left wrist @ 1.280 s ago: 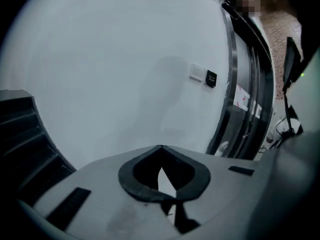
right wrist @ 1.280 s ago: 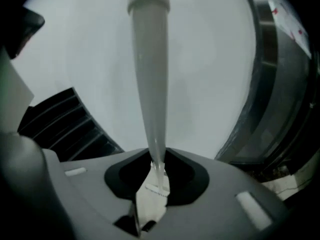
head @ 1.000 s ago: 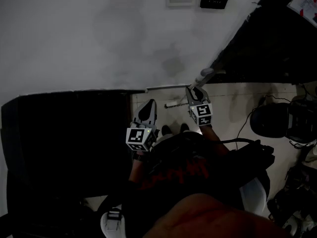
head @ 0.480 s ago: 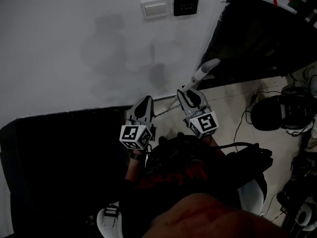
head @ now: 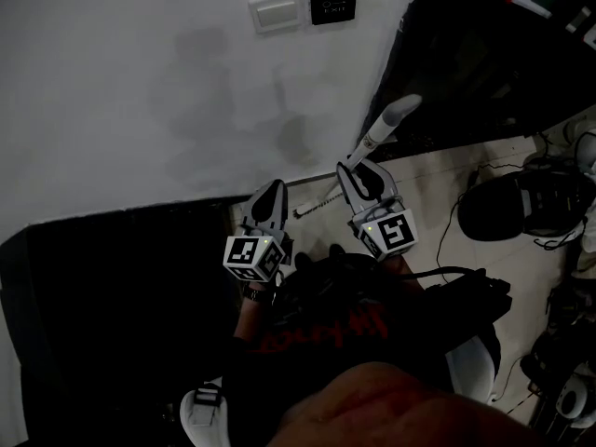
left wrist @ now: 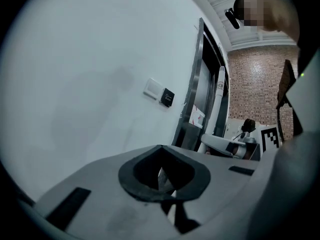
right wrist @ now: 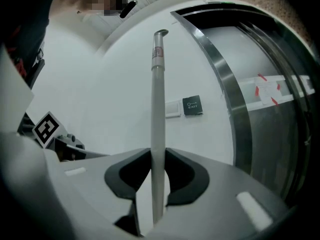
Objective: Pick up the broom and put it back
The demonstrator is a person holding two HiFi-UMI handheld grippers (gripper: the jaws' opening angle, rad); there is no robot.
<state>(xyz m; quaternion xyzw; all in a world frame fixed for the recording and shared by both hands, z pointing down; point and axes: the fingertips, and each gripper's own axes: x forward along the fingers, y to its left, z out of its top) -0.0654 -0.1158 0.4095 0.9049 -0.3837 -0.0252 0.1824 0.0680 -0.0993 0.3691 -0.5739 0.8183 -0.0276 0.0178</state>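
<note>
Broom gripped in front of the white wall [head: 140,91]

The right gripper [head: 358,170] has its jaws clamped on the broom [head: 386,128] handle, which stands upright close to that wall. The left gripper [head: 268,198] is also near the wall, its jaws together and empty.

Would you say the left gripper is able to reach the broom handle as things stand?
Probably yes: the left gripper sits close beside the right gripper, which grips the broom handle, with nothing between them. Its jaws are together, so they would need opening first.
</note>
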